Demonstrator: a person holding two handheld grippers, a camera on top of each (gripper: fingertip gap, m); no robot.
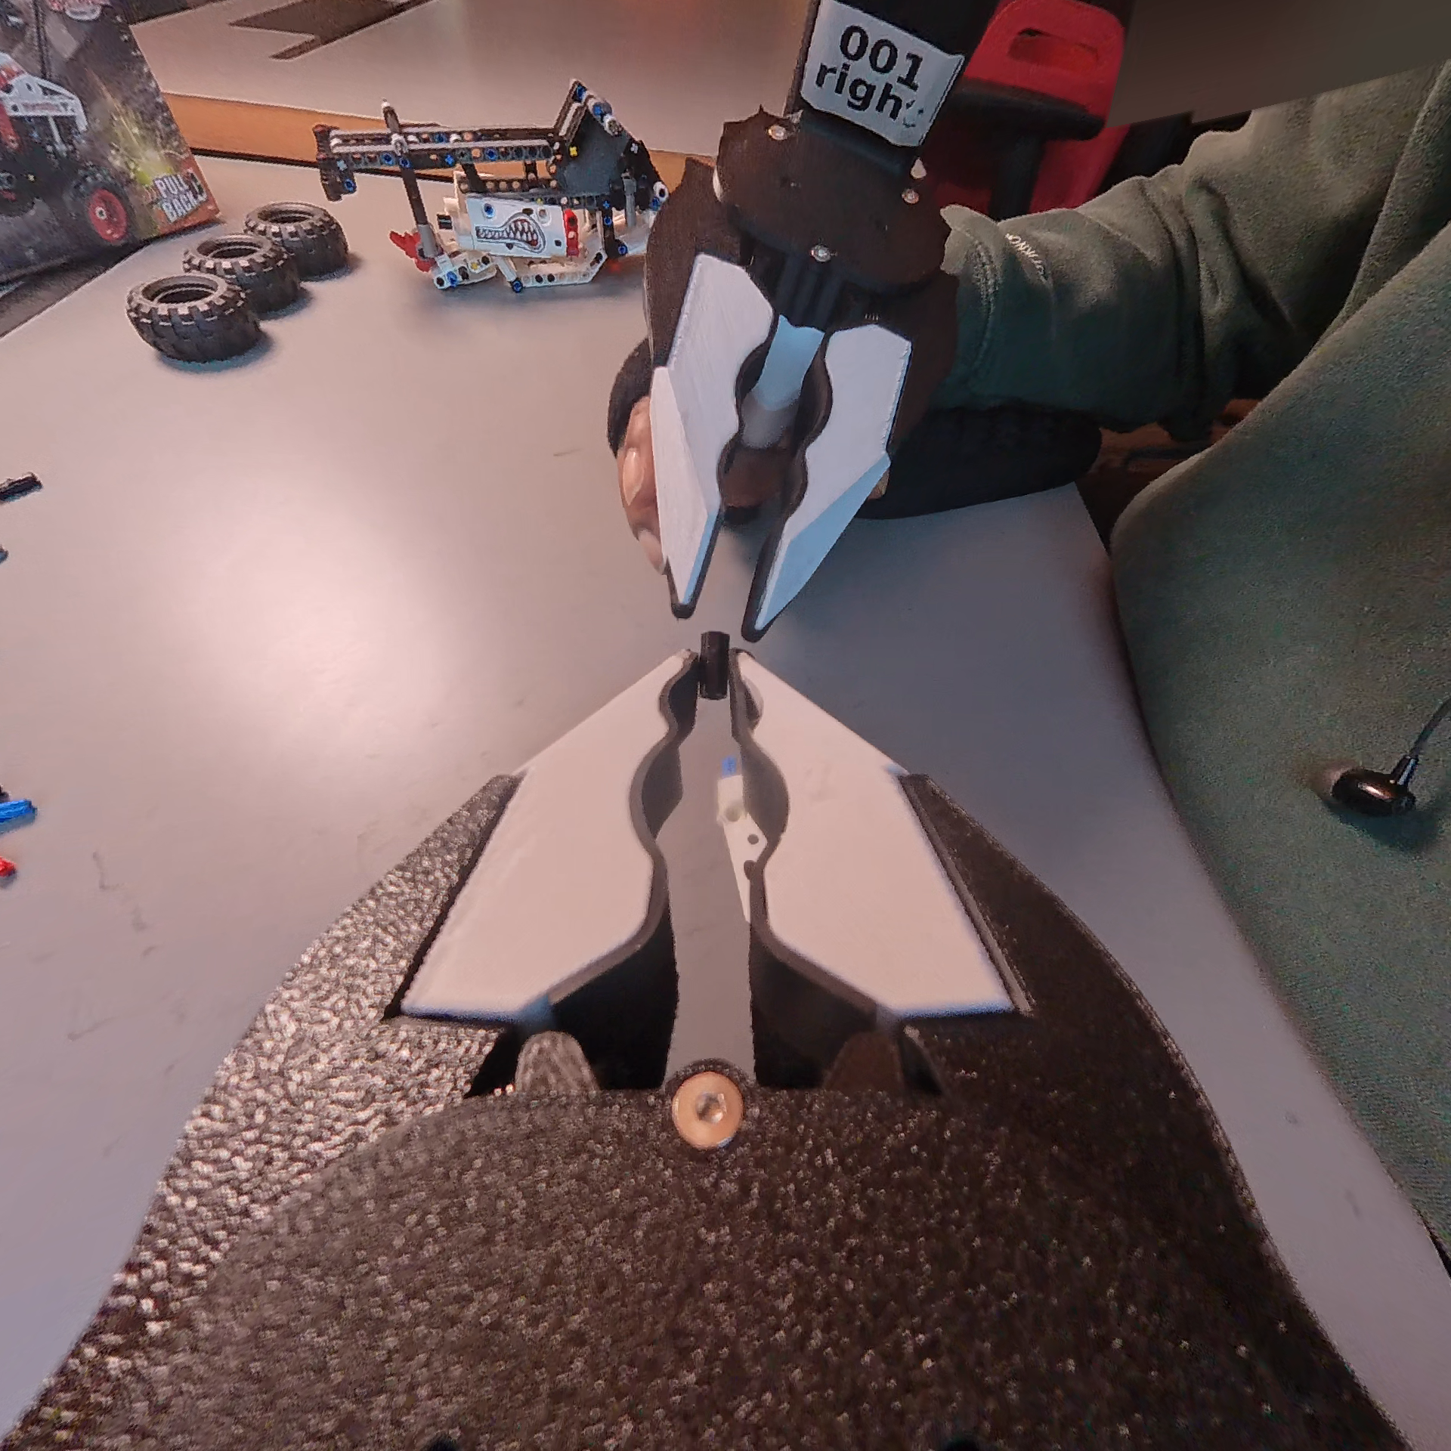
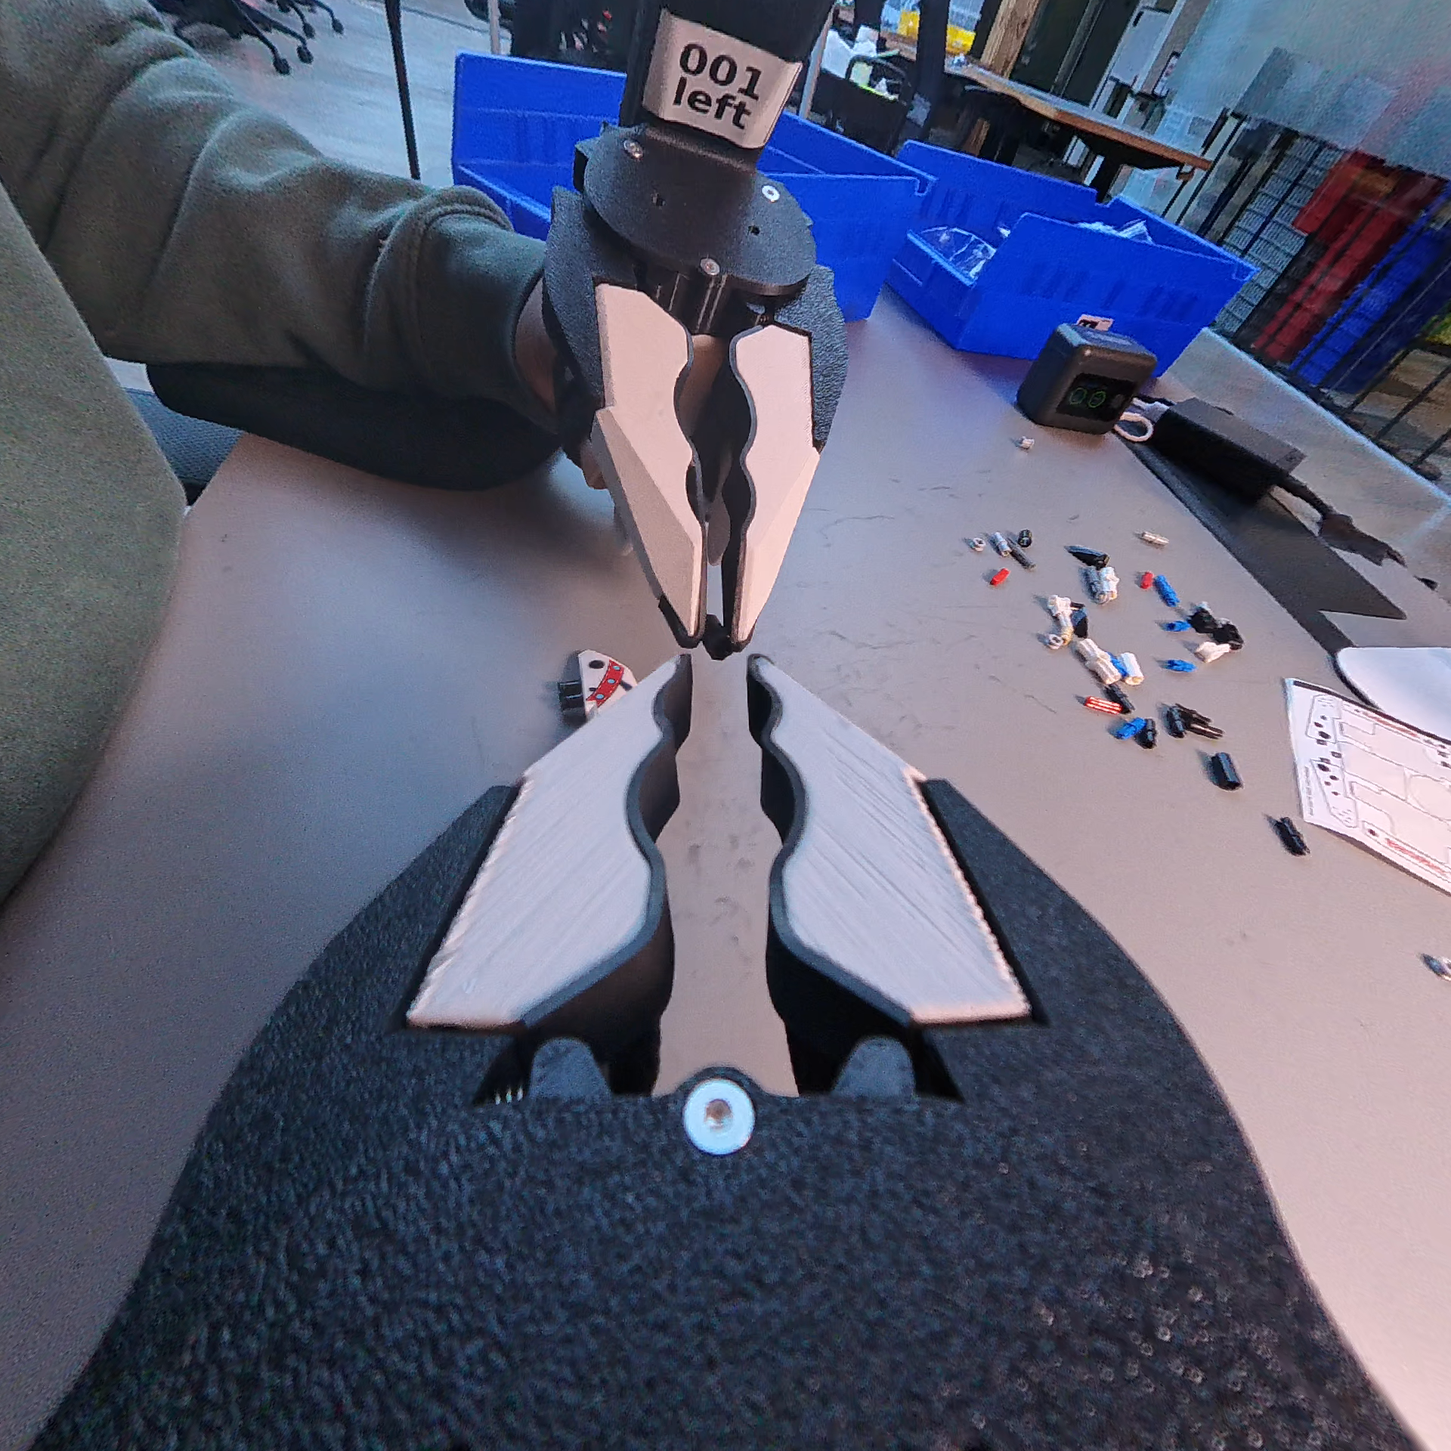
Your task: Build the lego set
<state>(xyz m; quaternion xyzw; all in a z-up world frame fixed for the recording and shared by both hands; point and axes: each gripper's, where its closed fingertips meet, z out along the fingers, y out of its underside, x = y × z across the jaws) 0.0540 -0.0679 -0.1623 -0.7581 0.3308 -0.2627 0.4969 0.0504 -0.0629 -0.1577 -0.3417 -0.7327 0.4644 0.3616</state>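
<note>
Pinching a small black peg point(image 1: 713, 666) at its very tips, the left hand-held gripper point(image 1: 713, 675) meets the right hand-held gripper point(image 1: 713, 620) nose to nose just above the grey worktop point(image 1: 314, 597). The right one's fingers stand slightly parted and empty, just short of the peg's free end. Green sleeves point(image 1: 1138, 259) reach in from the person's side to both tools; each tool carries a white printed tag near its handle. Beyond them on the worktop sit the part-built truck chassis point(image 1: 502, 204) with a shark-mouth sticker, three black tyres point(image 1: 235, 275) and the set's box point(image 1: 78, 133), cut off at the frame edge. A white-and-red piece point(image 2: 597, 681) lies half hidden behind the right tool's finger. Loose pegs and connectors point(image 2: 1123, 636) are scattered farther along, too small to sort, near a printed sheet point(image 2: 1374, 785) and blue bins point(image 2: 1099, 275).
</note>
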